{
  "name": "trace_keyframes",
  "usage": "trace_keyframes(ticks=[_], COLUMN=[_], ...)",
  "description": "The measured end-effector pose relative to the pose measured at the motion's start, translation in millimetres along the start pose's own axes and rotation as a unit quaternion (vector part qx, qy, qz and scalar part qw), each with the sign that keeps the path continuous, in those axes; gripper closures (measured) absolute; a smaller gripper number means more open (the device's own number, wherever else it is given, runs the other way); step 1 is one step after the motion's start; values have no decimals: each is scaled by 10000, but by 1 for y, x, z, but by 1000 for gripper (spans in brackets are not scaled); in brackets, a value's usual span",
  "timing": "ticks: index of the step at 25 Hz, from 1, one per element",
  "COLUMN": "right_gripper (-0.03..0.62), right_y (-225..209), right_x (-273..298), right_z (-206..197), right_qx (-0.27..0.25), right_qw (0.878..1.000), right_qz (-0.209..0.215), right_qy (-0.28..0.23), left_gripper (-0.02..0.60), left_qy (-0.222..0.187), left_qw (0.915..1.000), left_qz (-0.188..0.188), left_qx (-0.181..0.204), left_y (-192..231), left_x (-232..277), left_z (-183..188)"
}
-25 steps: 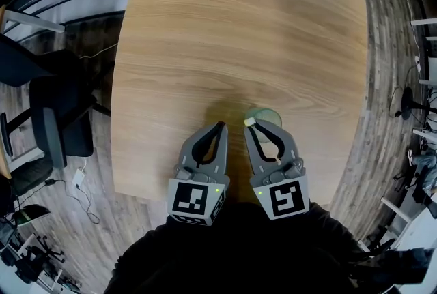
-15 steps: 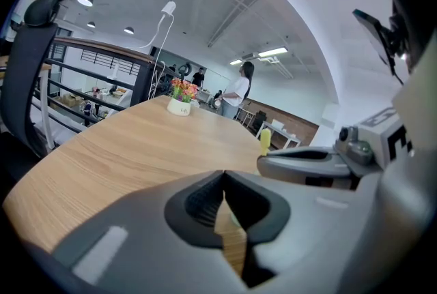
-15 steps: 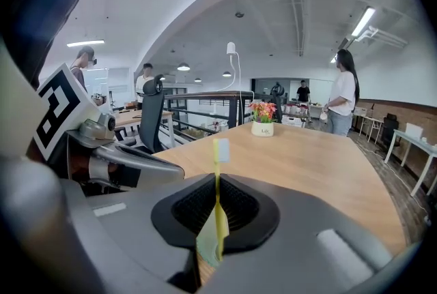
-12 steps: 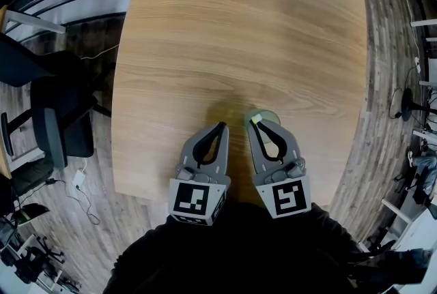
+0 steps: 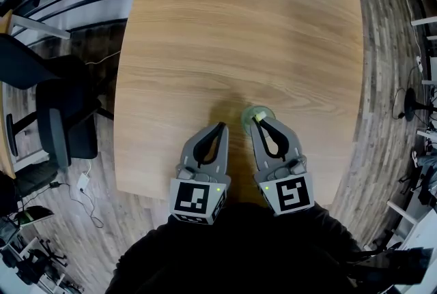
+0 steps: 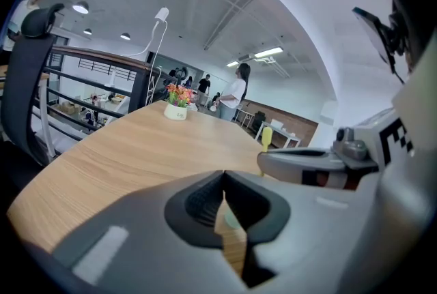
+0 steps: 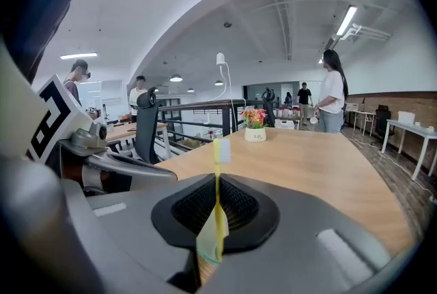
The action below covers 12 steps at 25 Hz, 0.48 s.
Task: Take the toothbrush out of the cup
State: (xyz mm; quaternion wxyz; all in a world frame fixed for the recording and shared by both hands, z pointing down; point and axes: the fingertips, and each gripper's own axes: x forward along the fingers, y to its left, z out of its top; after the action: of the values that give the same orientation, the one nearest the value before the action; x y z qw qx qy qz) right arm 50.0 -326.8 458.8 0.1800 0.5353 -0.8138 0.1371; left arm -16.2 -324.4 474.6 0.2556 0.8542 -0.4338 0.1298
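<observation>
Right gripper (image 7: pixel 217 183) jaws clamp the toothbrush (image 7: pixel 218 149) above the cup (image 5: pixel 251 112) for lift-out; left gripper (image 6: pixel 224 175) jaws closed, empty.

Slim yellow-green toothbrush (image 7: pixel 217 214) with white bristle head on top standing near upright, leaning slightly. Lower end sitting inside cup (image 5: pixel 264 111); shaft being pinched between closed jaws of right gripper (image 5: pixel 258 121), head poking above them. Cup small, round, pale translucent green, standing upright on wooden table (image 5: pixel 239 33) near person's edge, showing partly under gripper tips.
</observation>
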Motion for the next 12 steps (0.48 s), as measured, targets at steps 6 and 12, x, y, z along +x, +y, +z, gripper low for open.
trace_keyframes(ticks=[6,12], right_gripper=[579,579], right_y=[0,4], right_x=[-5,-18], right_z=[10,25], right_qx=[255,379], right_qw=[9991,9971], right_qz=[-1,-14], right_qy=[-337,-667], left_gripper=[572,573], left_qy=[-209,-383], left_qw=[9995,9979], left_qz=[74,96], left_qx=[232,521], left_y=[2,0], left_x=[-6,-16], left_z=[9,19])
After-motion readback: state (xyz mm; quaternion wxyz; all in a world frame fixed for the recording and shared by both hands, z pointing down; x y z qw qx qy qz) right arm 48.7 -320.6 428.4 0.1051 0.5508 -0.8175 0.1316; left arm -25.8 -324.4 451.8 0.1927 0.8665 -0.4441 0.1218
